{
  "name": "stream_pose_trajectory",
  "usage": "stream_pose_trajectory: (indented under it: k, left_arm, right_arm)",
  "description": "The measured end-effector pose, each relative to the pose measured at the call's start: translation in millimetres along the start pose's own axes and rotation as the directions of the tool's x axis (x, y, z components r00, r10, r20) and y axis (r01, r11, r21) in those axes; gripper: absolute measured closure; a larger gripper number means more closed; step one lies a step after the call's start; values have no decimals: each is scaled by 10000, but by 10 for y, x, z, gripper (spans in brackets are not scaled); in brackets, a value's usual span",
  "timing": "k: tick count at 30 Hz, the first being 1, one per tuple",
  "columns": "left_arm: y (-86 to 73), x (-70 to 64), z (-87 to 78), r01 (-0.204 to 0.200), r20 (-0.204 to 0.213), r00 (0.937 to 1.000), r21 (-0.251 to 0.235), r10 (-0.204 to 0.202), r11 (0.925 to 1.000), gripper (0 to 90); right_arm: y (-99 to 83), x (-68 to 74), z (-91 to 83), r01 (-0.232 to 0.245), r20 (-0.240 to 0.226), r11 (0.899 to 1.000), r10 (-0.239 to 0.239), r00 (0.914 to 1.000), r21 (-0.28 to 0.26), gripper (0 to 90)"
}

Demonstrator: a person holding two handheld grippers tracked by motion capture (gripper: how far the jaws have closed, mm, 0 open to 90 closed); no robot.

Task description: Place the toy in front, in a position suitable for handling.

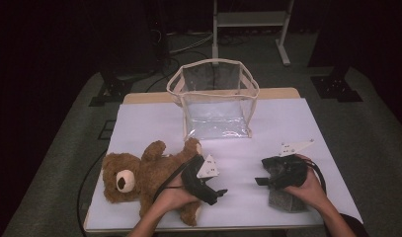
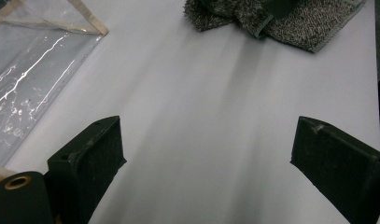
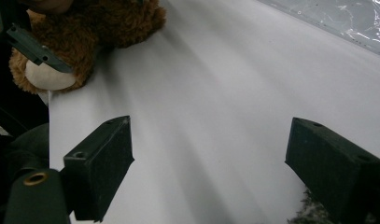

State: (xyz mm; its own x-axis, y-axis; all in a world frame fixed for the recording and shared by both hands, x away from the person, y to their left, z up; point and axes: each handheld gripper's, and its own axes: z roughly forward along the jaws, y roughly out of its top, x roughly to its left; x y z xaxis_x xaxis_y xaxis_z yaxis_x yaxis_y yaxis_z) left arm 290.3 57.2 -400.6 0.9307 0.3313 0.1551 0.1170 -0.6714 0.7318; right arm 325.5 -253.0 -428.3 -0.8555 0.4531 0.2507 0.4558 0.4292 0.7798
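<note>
The teddy bear (image 1: 149, 177) lies on its back at the near left of the desk (image 1: 287, 123), under the left gripper (image 1: 216, 193); the grey cloth (image 1: 286, 198) lies at the near right, beneath the right gripper (image 1: 260, 181). Both grippers' fingers stand wide apart, holding nothing. A sound pick-up would probably close the fingers around the bear's body or limb, then carry it to the open clear bag (image 1: 216, 101) at the far middle.

A clear plastic bag (image 1: 214, 98) with cream trim stands open at the back of the white worktop (image 1: 287, 123). Behind it, a metal stand (image 1: 250, 22) rises from the grey floor (image 1: 381, 128).
</note>
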Motion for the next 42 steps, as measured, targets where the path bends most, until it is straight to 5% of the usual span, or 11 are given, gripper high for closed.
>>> stream_pose_trajectory:
  k: [17,27,33,42]
  left_arm:
    - [102,-47,-155,-516,393,9978,-587,539,9969,86]
    - [132,36,-522,-1110,310,9927,-1487,1169,9826,123]
    - [-27,207,-950,-1294,-366,9915,-2016,1245,9709,129]
    - [-292,414,-1443,-1266,-1330,9863,-2325,974,9643,137]
  right_arm:
    - [-15,50,-13,111,81,9999,-111,9999,51,136]
    - [11,62,10,87,-36,10000,-87,10000,10,136]
    - [94,174,51,493,-214,9988,-492,9986,32,136]
    - [308,389,263,1297,-892,9912,-1268,9879,270,137]
